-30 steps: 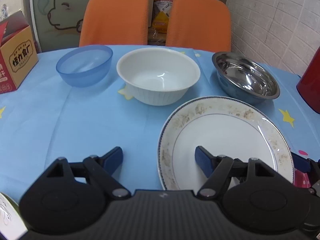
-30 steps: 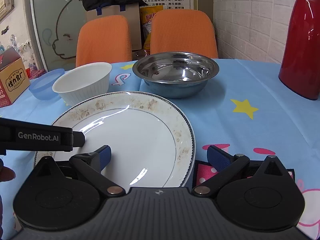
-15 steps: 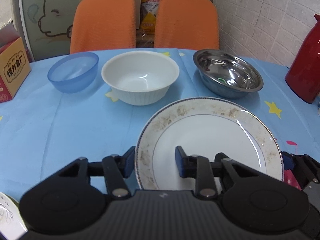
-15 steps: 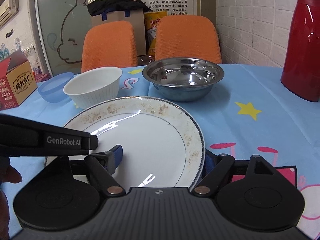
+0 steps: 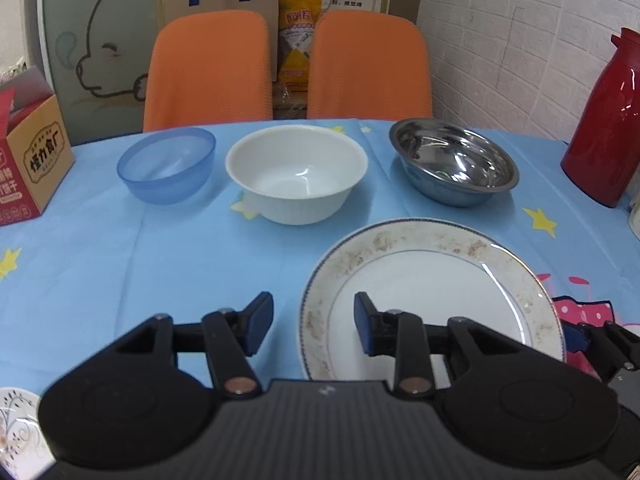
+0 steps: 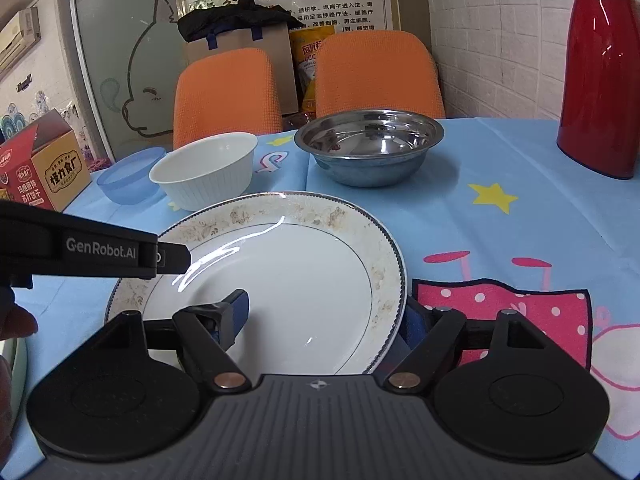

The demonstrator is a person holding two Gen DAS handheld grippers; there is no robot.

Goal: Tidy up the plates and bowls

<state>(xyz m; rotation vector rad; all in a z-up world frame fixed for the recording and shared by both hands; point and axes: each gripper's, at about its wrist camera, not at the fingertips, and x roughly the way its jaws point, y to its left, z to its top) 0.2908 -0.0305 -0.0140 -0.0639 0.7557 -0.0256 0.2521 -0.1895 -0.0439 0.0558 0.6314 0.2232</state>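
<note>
A large white plate with a speckled rim (image 5: pixel 432 292) (image 6: pixel 292 280) sits between both grippers, its edge lifted off the blue tablecloth. My left gripper (image 5: pixel 314 322) straddles the plate's left rim with its jaws apart, one finger over the plate and one outside it. My right gripper (image 6: pixel 324 314) straddles the right rim, the left finger over the plate and the right one under its edge; the jaws are still apart. Behind stand a blue bowl (image 5: pixel 166 164), a white bowl (image 5: pixel 296 172) and a steel bowl (image 5: pixel 454 166).
A red thermos (image 6: pixel 600 64) stands at the right. A snack box (image 5: pixel 28 160) sits at the left. A small patterned plate (image 5: pixel 16 432) peeks in at bottom left. Two orange chairs (image 5: pixel 208 68) stand behind the table.
The left gripper narrowed around the plate's left rim, then widened a little. The right gripper closed in on the right rim. Both views rose, and the plate looks lifted.
</note>
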